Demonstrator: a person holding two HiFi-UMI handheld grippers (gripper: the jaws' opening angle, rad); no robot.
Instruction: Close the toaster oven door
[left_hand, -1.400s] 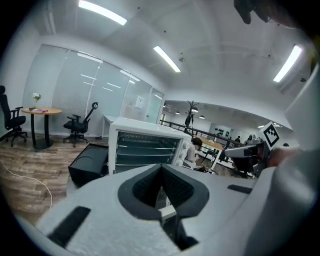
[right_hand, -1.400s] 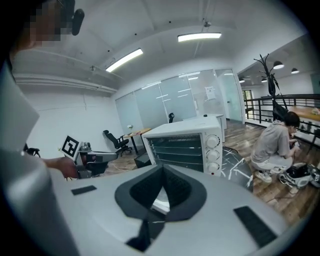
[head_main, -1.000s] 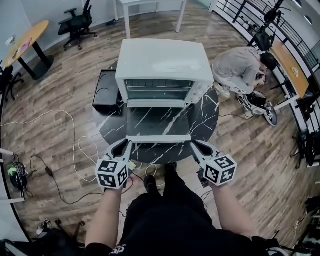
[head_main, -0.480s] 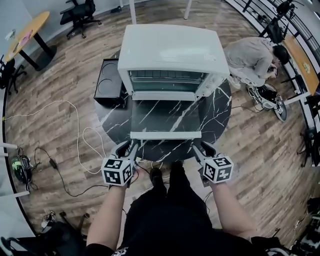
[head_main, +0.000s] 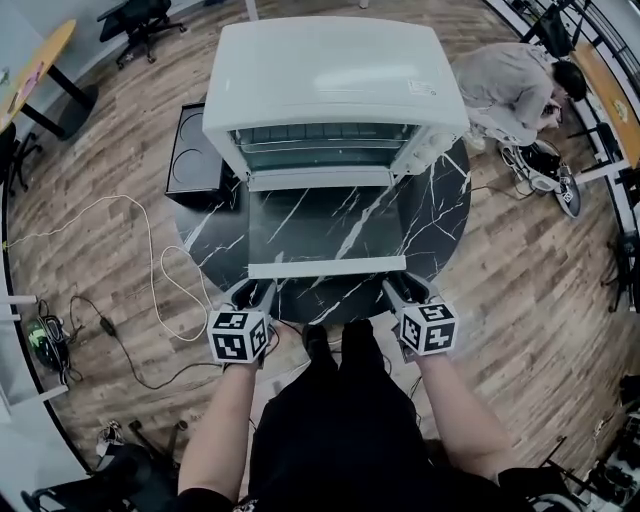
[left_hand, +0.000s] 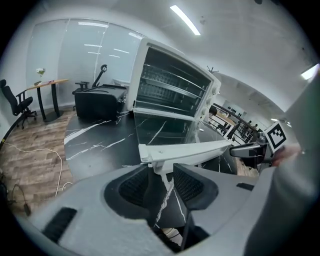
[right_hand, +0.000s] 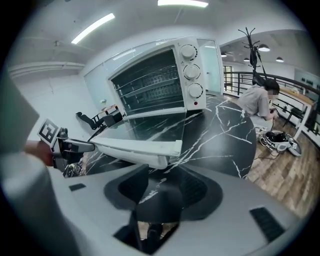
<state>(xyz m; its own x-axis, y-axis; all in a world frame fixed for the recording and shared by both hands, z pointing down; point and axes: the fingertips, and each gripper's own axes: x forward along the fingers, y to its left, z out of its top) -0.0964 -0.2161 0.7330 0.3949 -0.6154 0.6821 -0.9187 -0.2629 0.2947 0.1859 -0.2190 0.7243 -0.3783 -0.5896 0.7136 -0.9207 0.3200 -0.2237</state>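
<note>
**Door flat open, grippers at handle**

Toaster oven (head_main: 335, 95) on marble table (head_main: 445, 225), wire racks inside, door (head_main: 325, 228) folded down. Versus a second ago: left gripper (head_main: 255, 293) and right gripper (head_main: 404, 290) lower, at handle (head_main: 327, 267) ends. Jaws freshly spread wide, pinching nothing.

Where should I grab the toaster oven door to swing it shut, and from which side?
Probably take the white handle bar along the free front edge of the toaster oven door, coming from the near side, slightly below. The door lies flat open, hinged at the toaster oven, so that bar is farthest from the hinge and stands proud of the glass.
</note>
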